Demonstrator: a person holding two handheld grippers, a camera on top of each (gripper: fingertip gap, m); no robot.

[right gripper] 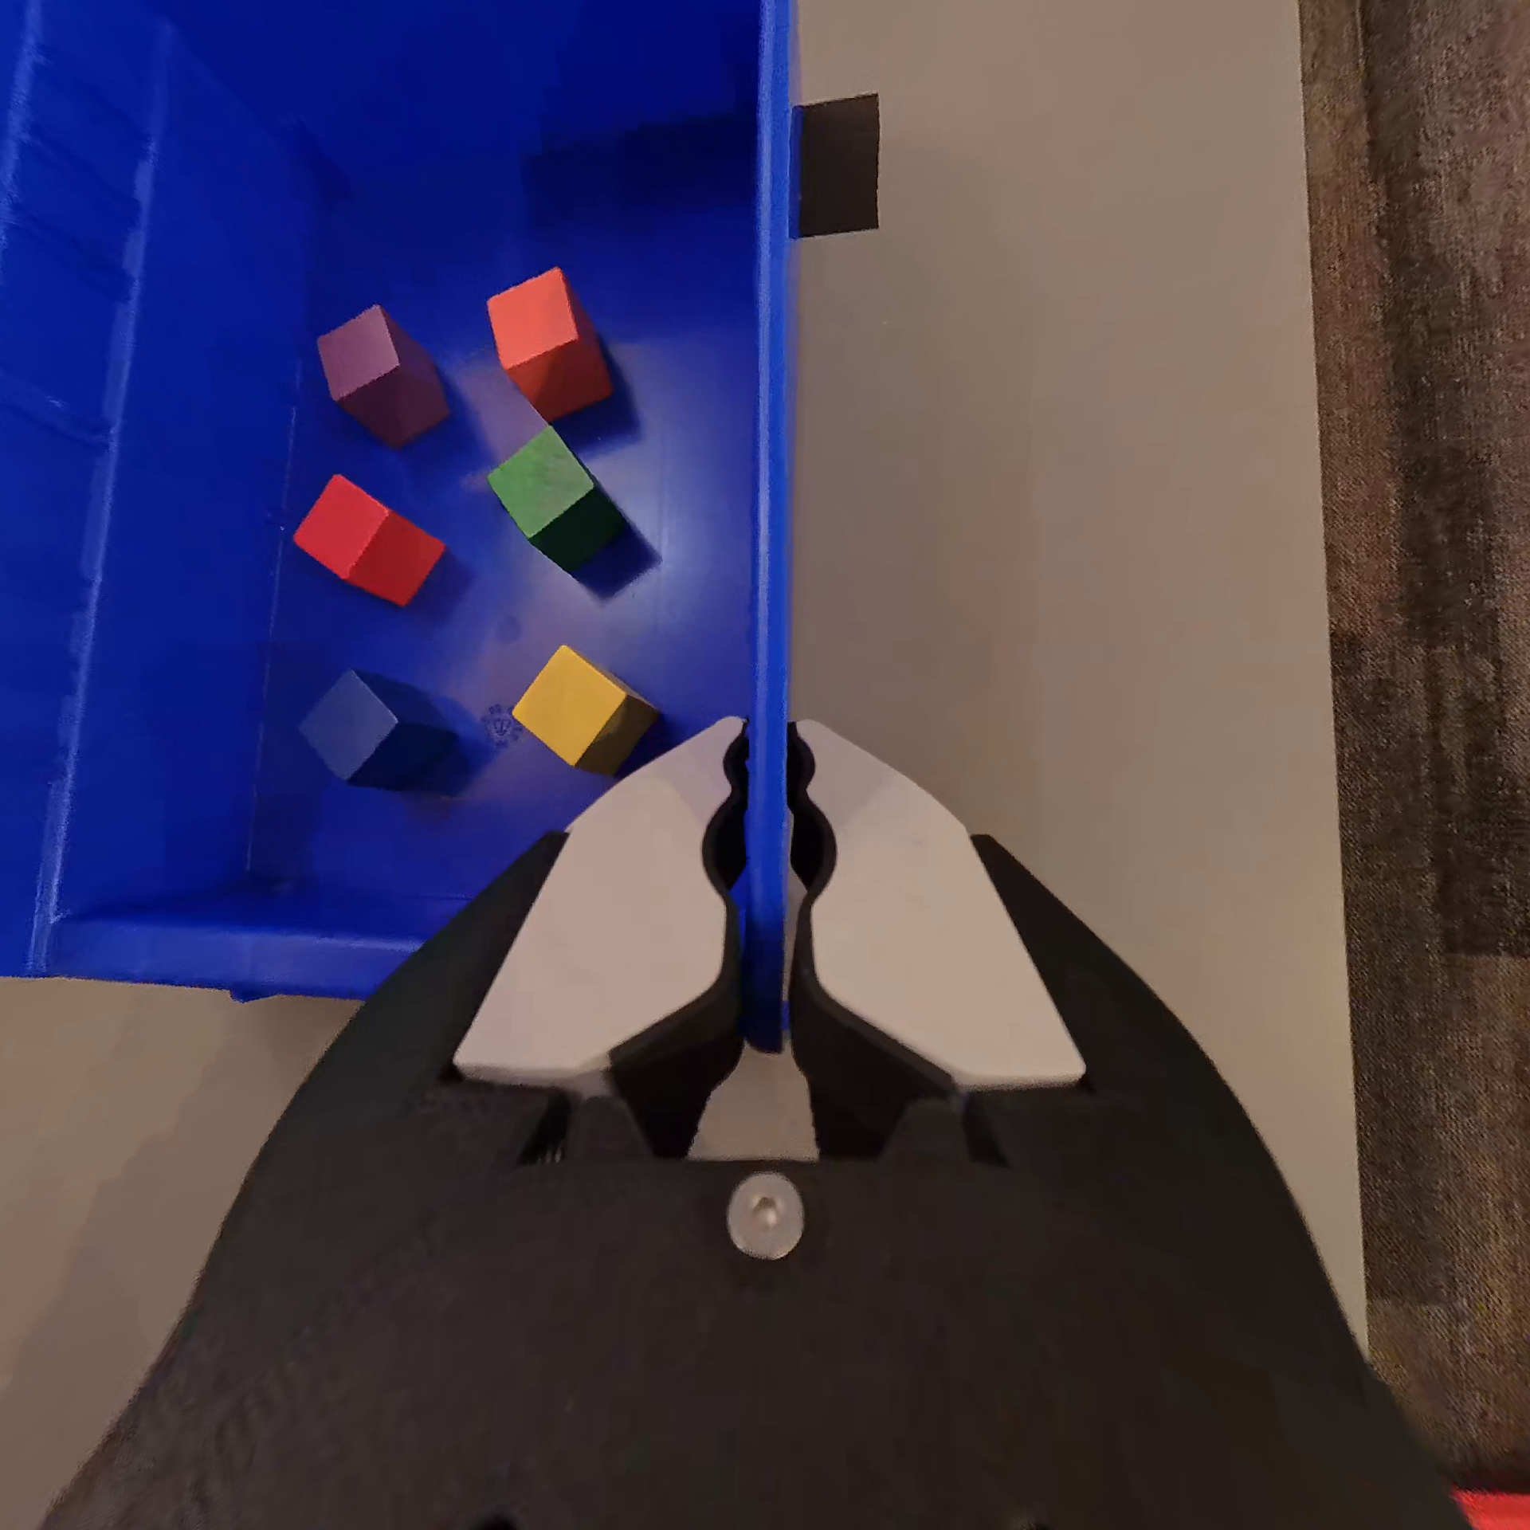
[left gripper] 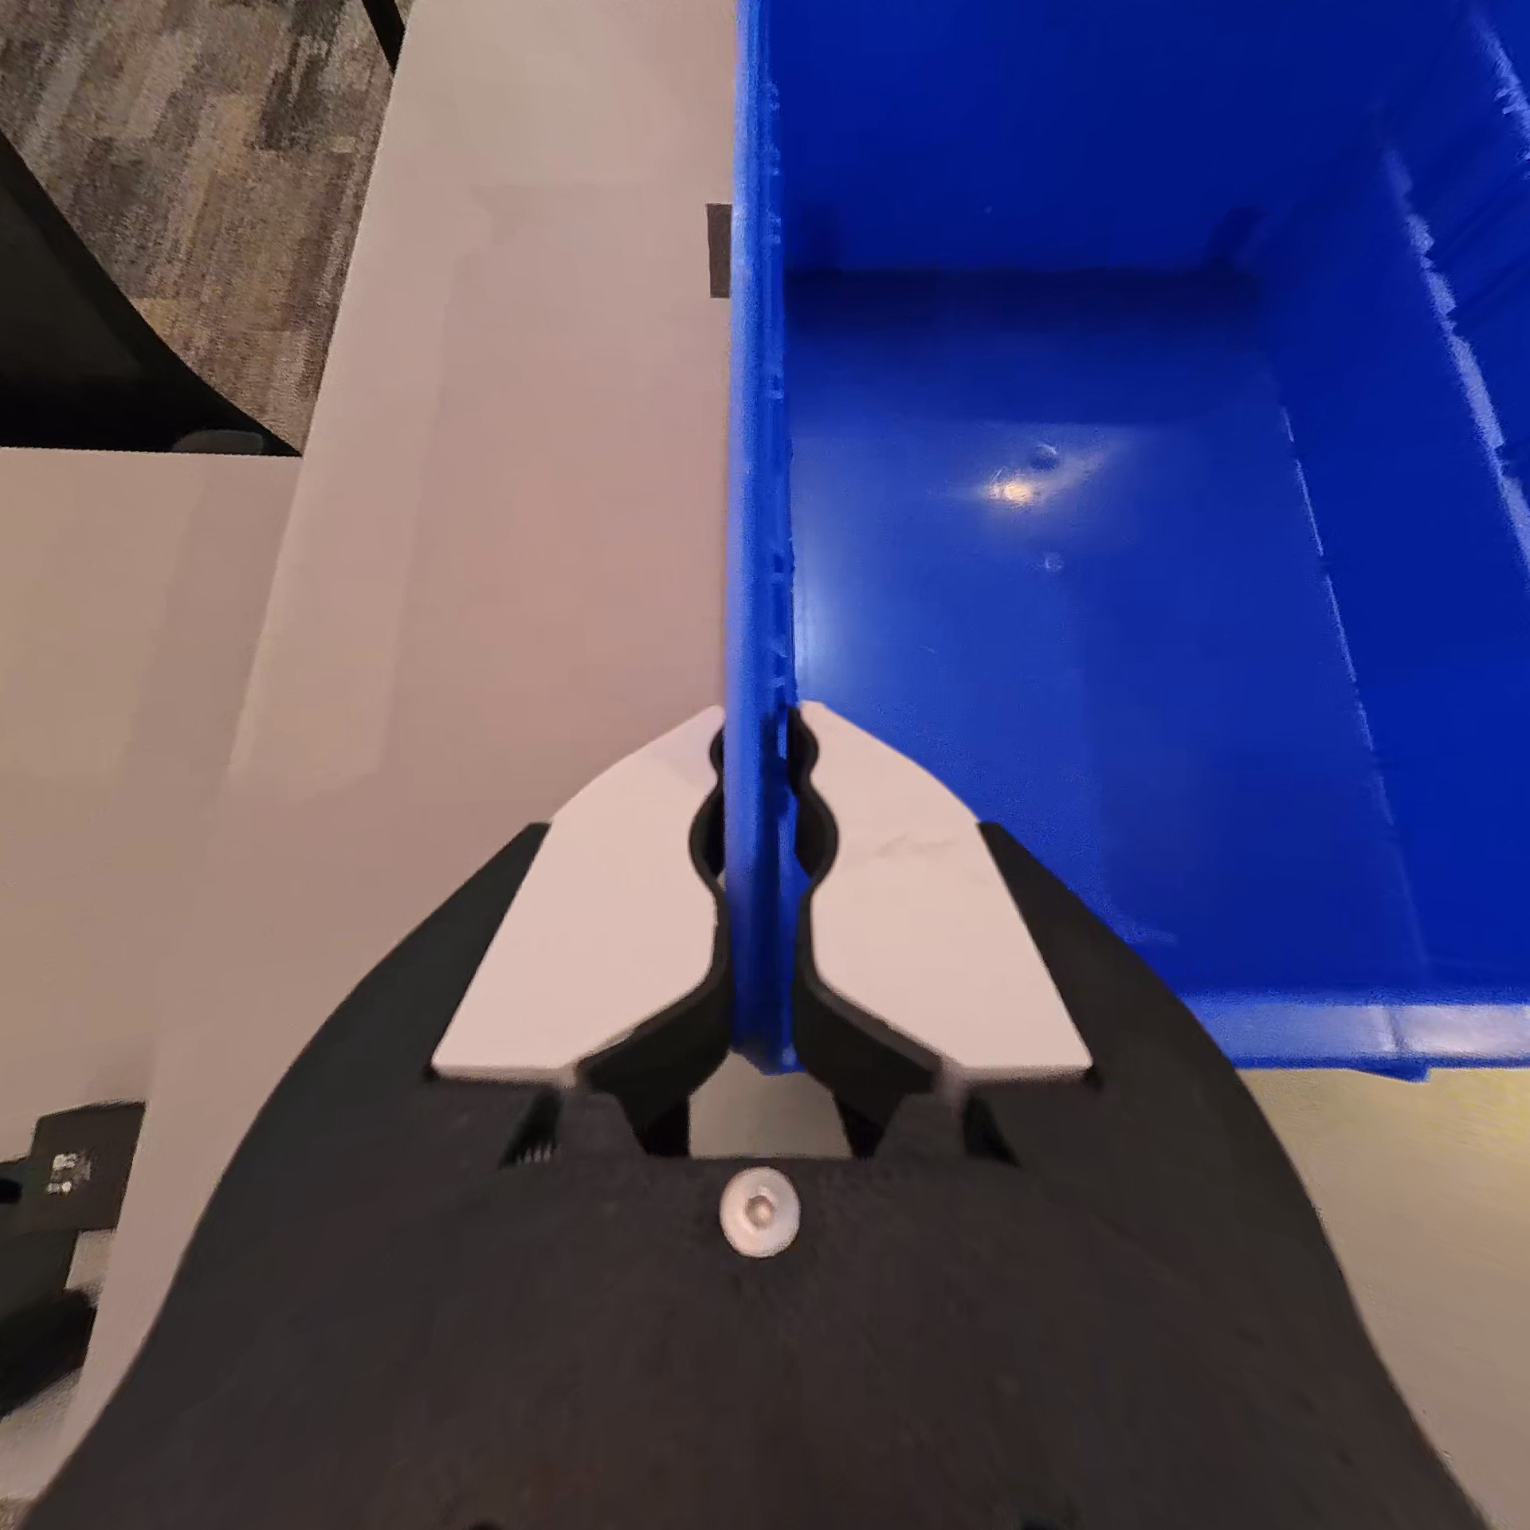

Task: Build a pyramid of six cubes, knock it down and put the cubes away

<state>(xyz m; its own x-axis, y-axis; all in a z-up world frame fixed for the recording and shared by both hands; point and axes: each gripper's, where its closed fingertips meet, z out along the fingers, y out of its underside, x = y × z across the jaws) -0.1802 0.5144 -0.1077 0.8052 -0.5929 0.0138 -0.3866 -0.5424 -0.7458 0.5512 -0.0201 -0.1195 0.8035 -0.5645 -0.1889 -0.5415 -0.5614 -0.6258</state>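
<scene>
We are finding both grippers clamped on the blue bin, each on a different side wall.

Left gripper [left gripper: 755,745]: its fingers are straddling the bin's [left gripper: 1076,662] left wall, one finger outside over the white table [left gripper: 497,497], one inside. The black pads [left gripper: 801,795] are pressing against the wall's rim from both sides. In this view the part of the bin floor that shows is bare and glossy, with a light glare near its middle. A dark tape patch [left gripper: 717,248] is showing on the table against the outer wall, farther ahead. Carpet [left gripper: 190,149] is lying beyond the table edge at upper left.

Right gripper [right gripper: 767,745]: its fingers are straddling the bin's [right gripper: 124,579] right wall, the left finger inside, the right finger outside. The pads [right gripper: 733,795] are closing on the rim from both sides. A black tape patch [right gripper: 836,165] is sitting on the table [right gripper: 1035,497] beside the outer wall, farther ahead.

Cubes: we are counting six, all lying loose on the bin floor, left of the right gripper and apart from it. The yellow cube [right gripper: 584,708] is lying nearest, just beside the inner fingertip, without touching it. The blue cube [right gripper: 372,728] is sitting to its left. Farther ahead we are seeing the red cube [right gripper: 368,538] and green cube [right gripper: 550,497], then the purple cube [right gripper: 377,372] and orange cube [right gripper: 546,339]. The green and orange cubes are standing close together, nearly touching; the others are standing apart.

No cube is in either grasp.
</scene>
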